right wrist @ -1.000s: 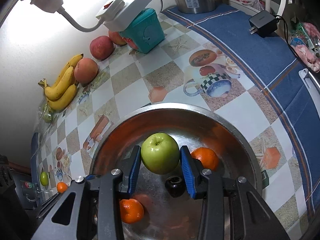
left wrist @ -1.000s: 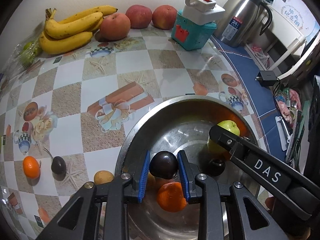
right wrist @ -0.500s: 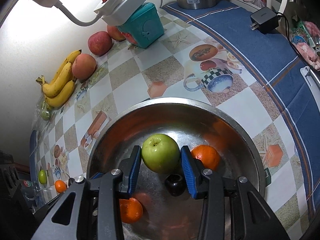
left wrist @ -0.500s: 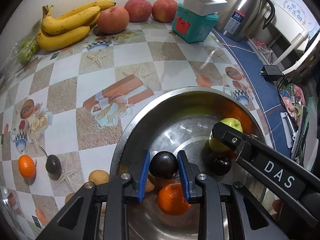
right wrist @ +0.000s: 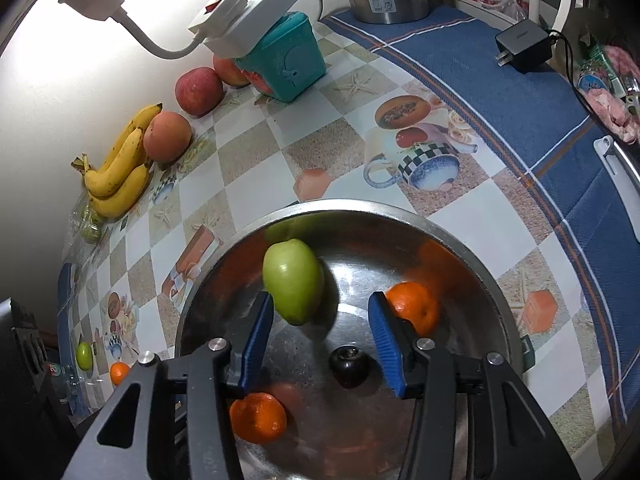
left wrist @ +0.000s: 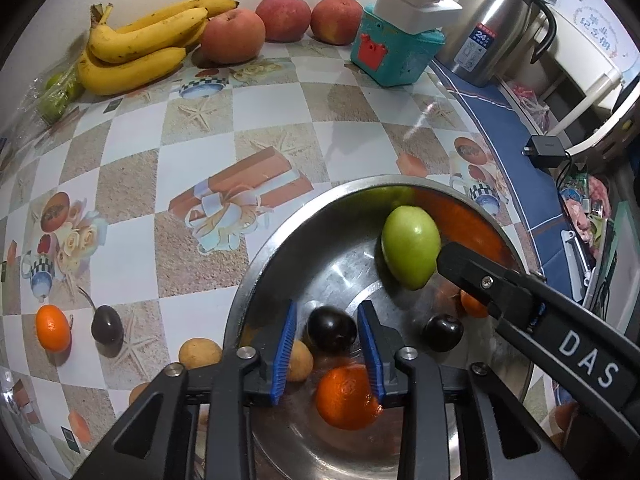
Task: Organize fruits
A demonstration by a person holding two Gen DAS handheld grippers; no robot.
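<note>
Over the steel bowl (left wrist: 256, 280) on the desk (left wrist: 132, 216), the left gripper (left wrist: 327, 350) is opening, its blue pads narrowly apart, with a dark plum (left wrist: 331, 329) between them, seemingly just freed. The right gripper (right wrist: 320, 332) is opening wider, and the green apple (right wrist: 293, 280) lies in the bowl at its left pad. Its arm reads "DAS" (left wrist: 588, 360). The steel flask (left wrist: 492, 28) bears a label with "24" (left wrist: 482, 35); the smaller print is illegible.
</note>
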